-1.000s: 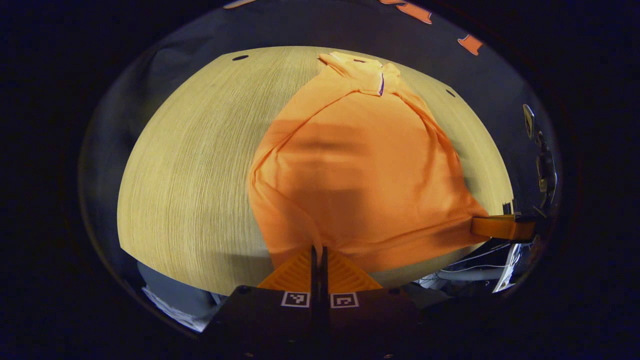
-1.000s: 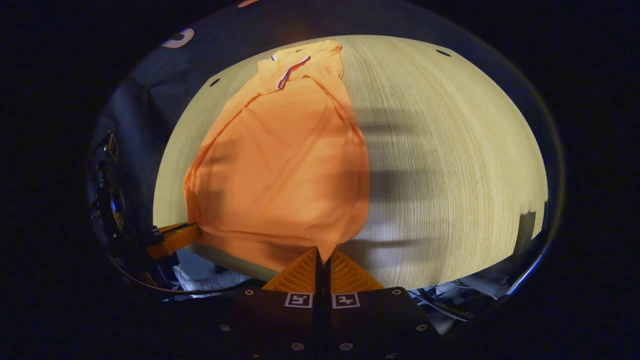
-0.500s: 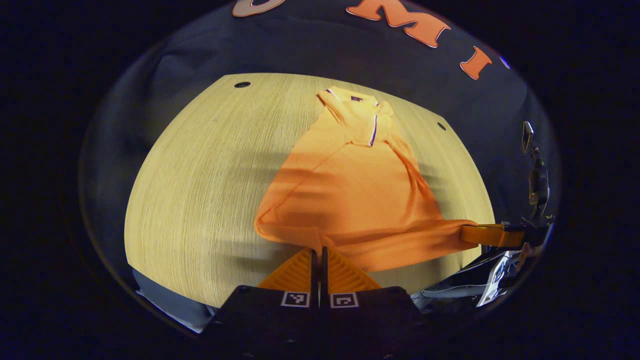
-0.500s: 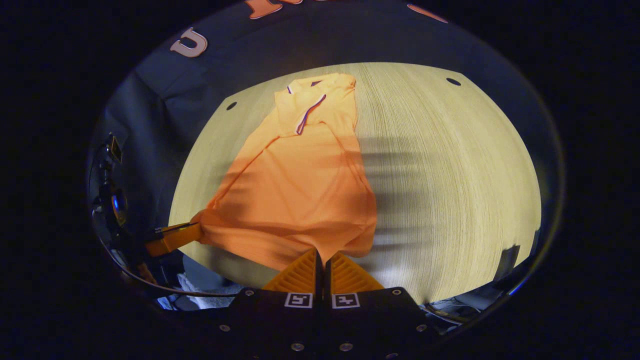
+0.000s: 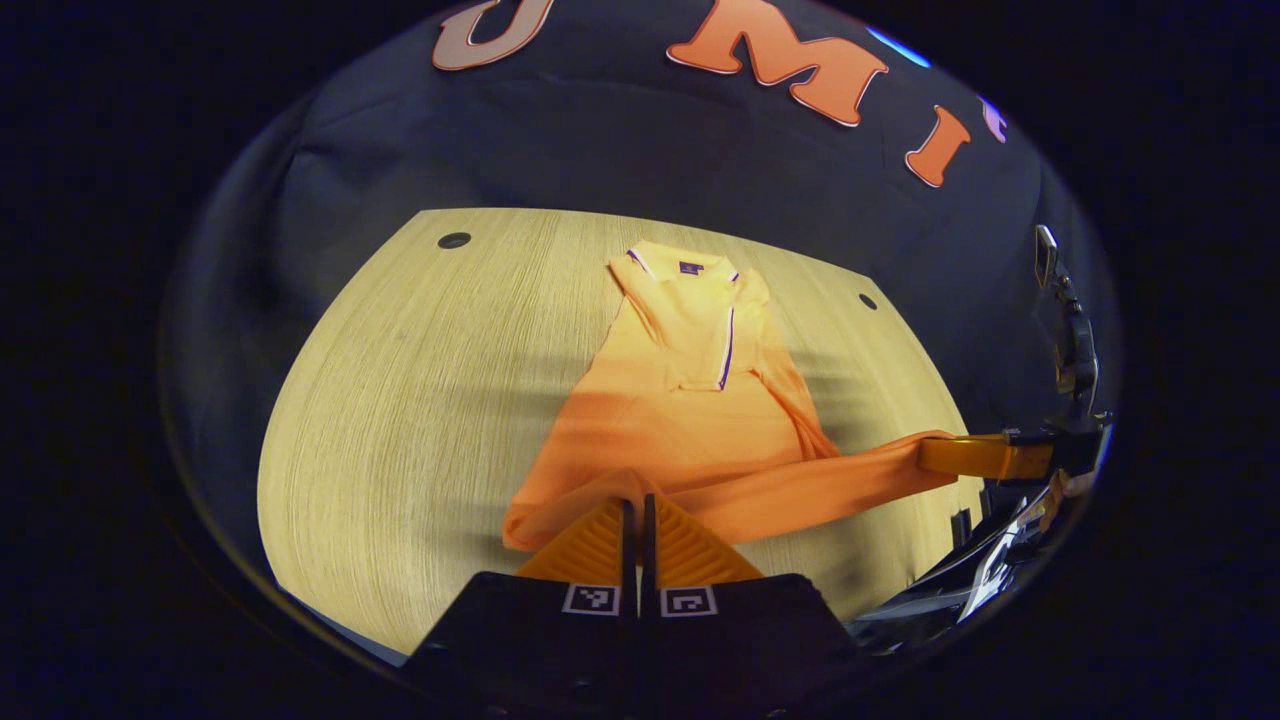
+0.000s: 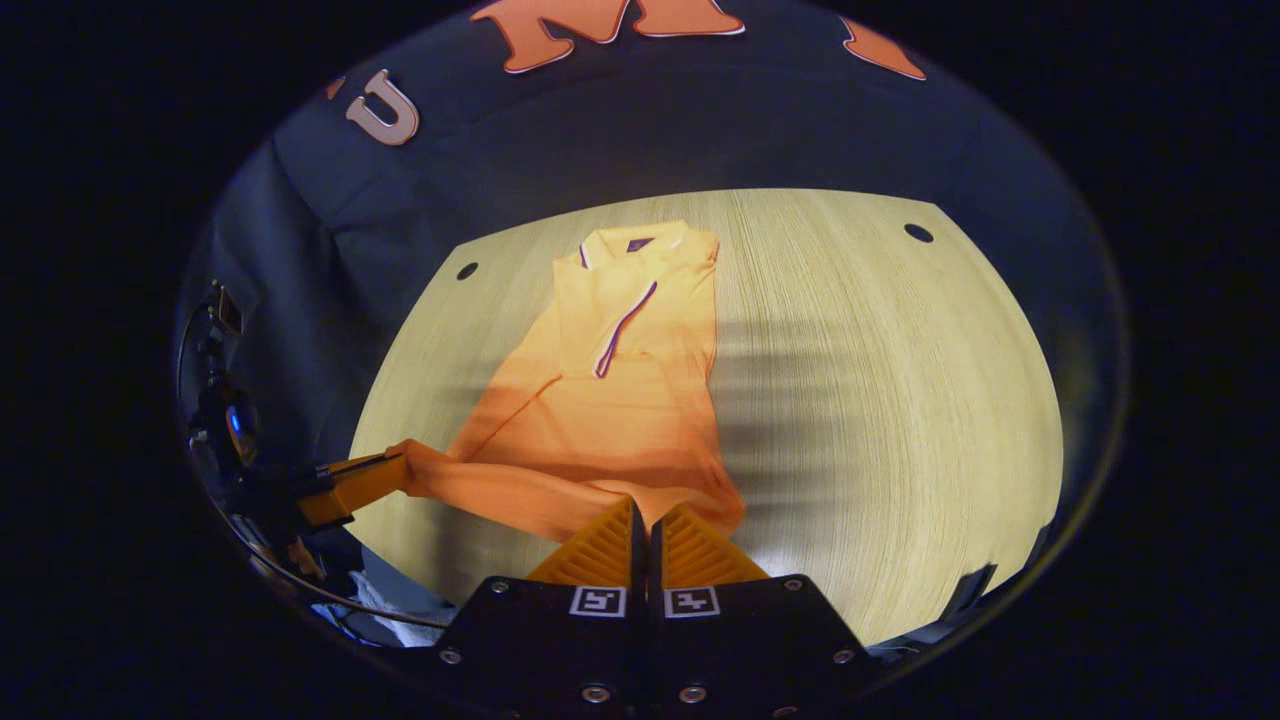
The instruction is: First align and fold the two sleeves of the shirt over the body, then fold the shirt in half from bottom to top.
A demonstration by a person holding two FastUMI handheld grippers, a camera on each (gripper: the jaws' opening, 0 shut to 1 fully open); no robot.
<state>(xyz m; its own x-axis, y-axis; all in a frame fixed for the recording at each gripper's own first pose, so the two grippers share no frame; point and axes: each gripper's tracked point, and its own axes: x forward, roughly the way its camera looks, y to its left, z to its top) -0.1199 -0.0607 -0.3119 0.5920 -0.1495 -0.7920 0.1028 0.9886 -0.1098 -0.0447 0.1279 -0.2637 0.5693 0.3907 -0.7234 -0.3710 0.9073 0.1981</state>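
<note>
Two grippers, both clamped on the hem of the orange shirt point(image 5: 690, 420). In the left gripper view, the left gripper point(image 5: 634, 503) sits at 6 o'clock, fingers pressed together w/ a bunch of hem fabric pinched between the tips. From there the lifted hem runs as a taut band toward 3 o'clock, ending in the right gripper point(image 5: 935, 452), whose fingers also close on the cloth. In the right gripper view, same story mirrored: right gripper point(image 6: 643, 508) at 6 o'clock, fingers squeezed tight on the hem corner; the hem band stretches toward 9 o'clock to the left gripper point(image 6: 395, 470), gripping the opp. corner.

Beyond the raised hem, the rest of the shirt lies flat on the light wood table point(image 5: 400, 400), sleeves folded in over the body, so it reads as a narrow strip. Collar point(image 5: 680, 275) w/ dark trim is at the far end, approx. 12 o'clock, near the table's far edge. Placket w/ dark line runs down from the collar. Small dark holes in the tabletop at approx. 10 and 2 o'clock.
</note>
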